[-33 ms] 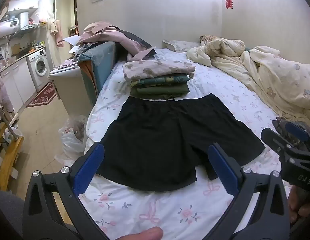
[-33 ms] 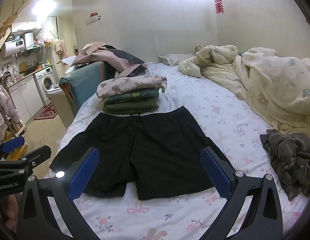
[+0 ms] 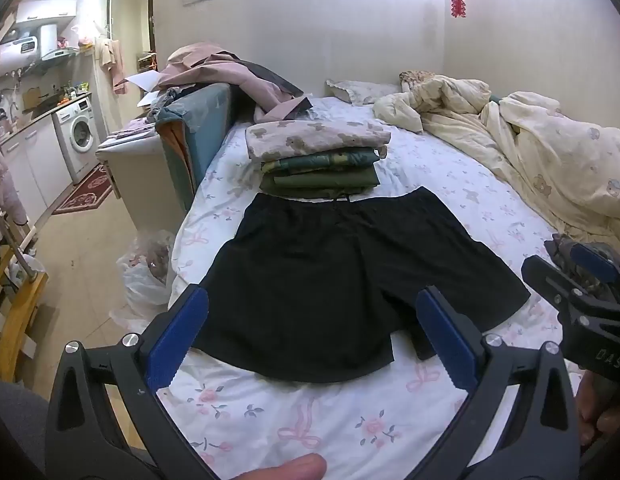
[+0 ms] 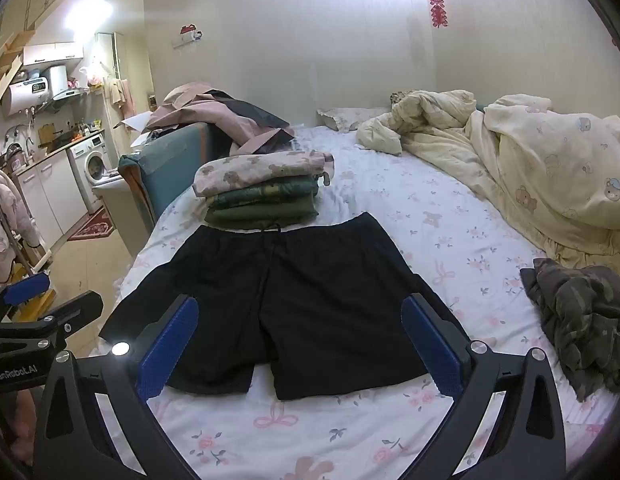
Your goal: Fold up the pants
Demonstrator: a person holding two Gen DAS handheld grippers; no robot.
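Black shorts lie spread flat on the floral bed sheet, waistband at the far end, both leg hems toward me; they also show in the right wrist view. My left gripper is open and empty, held just above the near hems. My right gripper is open and empty, also above the near hems. The right gripper shows at the right edge of the left wrist view, and the left gripper at the left edge of the right wrist view.
A stack of folded clothes lies just beyond the waistband. A crumpled camouflage garment lies at the right. A cream duvet is heaped at the far right. The bed's left edge drops to the floor, with a plastic bag there.
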